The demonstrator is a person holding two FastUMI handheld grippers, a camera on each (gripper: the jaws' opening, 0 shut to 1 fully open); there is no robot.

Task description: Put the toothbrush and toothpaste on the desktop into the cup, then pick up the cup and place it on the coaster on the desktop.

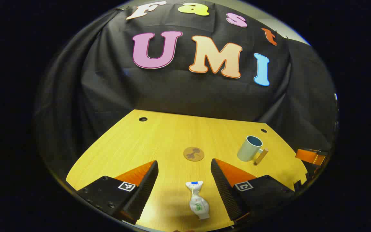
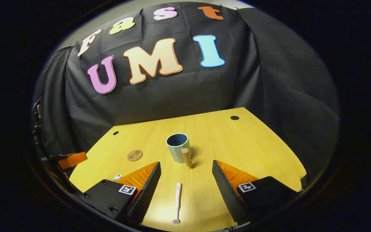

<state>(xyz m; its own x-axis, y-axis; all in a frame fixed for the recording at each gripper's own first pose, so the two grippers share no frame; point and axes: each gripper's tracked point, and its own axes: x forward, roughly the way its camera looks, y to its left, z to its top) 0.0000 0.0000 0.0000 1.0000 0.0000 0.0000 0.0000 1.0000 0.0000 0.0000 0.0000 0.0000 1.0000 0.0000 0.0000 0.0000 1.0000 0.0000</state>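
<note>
Hovering over the near edge of the yellow wooden desk (image 1: 172,135), the left gripper (image 1: 184,185) had its two black ridged fingers spread wide with nothing between them but open air, and the toothpaste tube (image 1: 197,199) lay flat on the desktop below the gap, its white cap end pointing away toward the far side. Beyond the tube, in the left gripper view, the round brown coaster (image 1: 193,154) sat bare near the middle of the desk, and the pale blue-green cup (image 1: 249,148) stood upright well off to its right, its wooden handle (image 1: 261,156) sticking out to the right and toward the camera. An orange part of the other gripper showed at the right rim of that view. The right gripper (image 2: 186,187) was likewise held wide apart and gripped nothing; the white toothbrush (image 2: 177,202) lay on the desk (image 2: 243,145) under the gap between its fingers, running lengthwise away from the camera with its darker end nearest. Straight ahead in the right gripper view the cup (image 2: 178,147) stood with its dark inside showing no contents, its handle (image 2: 186,157) turned toward the camera. The coaster (image 2: 134,155) lay to the cup's left, apart from it, and a bit of the toothpaste tube (image 2: 117,177) peeked out beside the left finger.
</note>
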